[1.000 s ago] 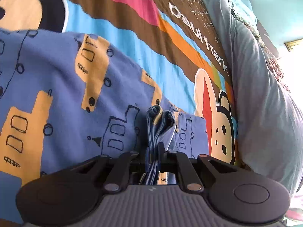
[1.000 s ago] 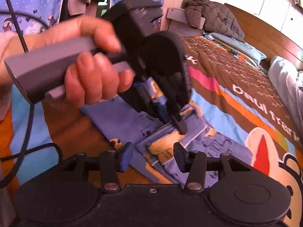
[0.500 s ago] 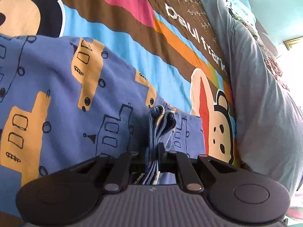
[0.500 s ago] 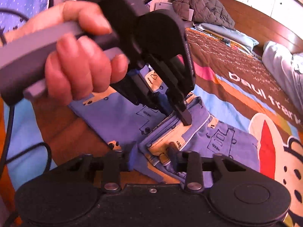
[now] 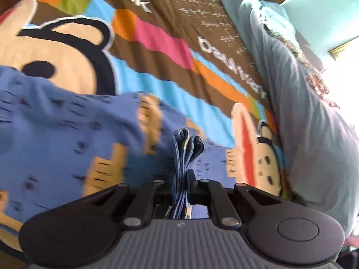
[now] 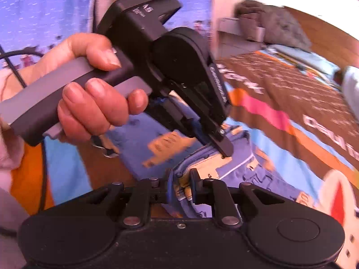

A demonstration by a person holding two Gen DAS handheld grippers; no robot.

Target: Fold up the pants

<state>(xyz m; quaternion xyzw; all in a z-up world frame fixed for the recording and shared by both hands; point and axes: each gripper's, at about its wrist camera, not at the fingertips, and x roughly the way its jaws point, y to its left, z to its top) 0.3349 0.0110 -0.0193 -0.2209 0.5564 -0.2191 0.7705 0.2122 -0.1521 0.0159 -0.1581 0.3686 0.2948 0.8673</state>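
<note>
Blue pants (image 5: 67,139) printed with tan trucks lie on the bed, and the right wrist view shows the same pants (image 6: 258,179). My left gripper (image 5: 181,177) is shut on a bunched edge of the cloth, which sticks up between its fingers. In the right wrist view a hand (image 6: 89,103) holds that left gripper (image 6: 221,148), tip down on a raised fold. My right gripper (image 6: 181,183) is closing, and its pads pinch a thick fold of the same edge just below the left one.
The bed carries a striped cartoon-monkey bedspread (image 5: 157,51). A pale grey-blue duvet (image 5: 303,112) lies along its right side. A black cable (image 6: 42,157) hangs at the left. A wooden headboard (image 6: 325,38) and a grey quilted bundle (image 6: 276,24) are at the far end.
The right jaws narrowed from wide apart onto the pants' fold. Both grippers rose, drawing the held edge up off the bedspread. The left gripper stayed shut on the cloth.
</note>
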